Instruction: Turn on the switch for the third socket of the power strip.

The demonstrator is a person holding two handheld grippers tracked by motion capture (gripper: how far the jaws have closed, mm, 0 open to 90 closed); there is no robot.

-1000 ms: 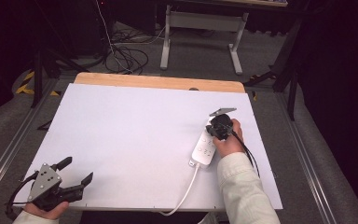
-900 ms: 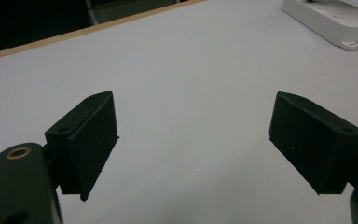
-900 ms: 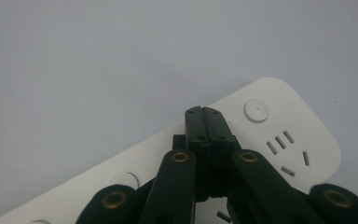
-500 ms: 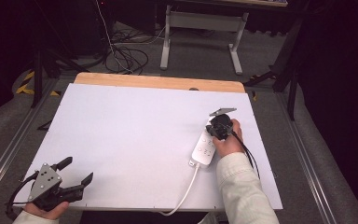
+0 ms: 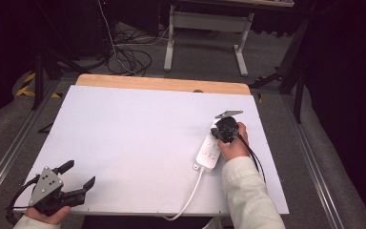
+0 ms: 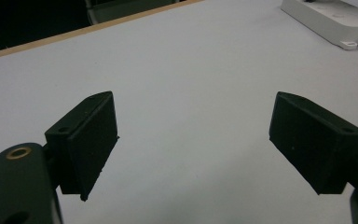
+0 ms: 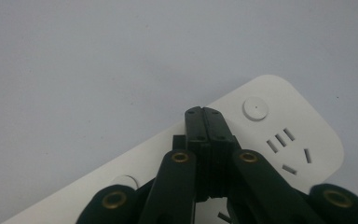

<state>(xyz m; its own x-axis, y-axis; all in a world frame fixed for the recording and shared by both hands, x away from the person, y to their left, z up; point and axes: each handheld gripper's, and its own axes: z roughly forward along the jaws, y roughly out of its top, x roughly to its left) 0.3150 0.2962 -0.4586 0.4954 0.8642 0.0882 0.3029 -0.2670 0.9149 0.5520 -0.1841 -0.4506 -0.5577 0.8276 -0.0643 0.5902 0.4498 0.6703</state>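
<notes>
Your right gripper (image 7: 208, 114): jaws closed together, tips over the white power strip (image 5: 209, 151), seemingly touching it.
Your left gripper (image 5: 78, 177): jaws wide apart, holding nothing.

The place looks like a lab: a white table (image 5: 138, 138) amid dark curtains, loose floor cables (image 5: 128, 57) and a metal stand (image 5: 205, 33).

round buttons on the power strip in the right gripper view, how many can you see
2: one round button near the rounded end of the power strip, another partly behind the right gripper. More may be hidden under it.
</notes>
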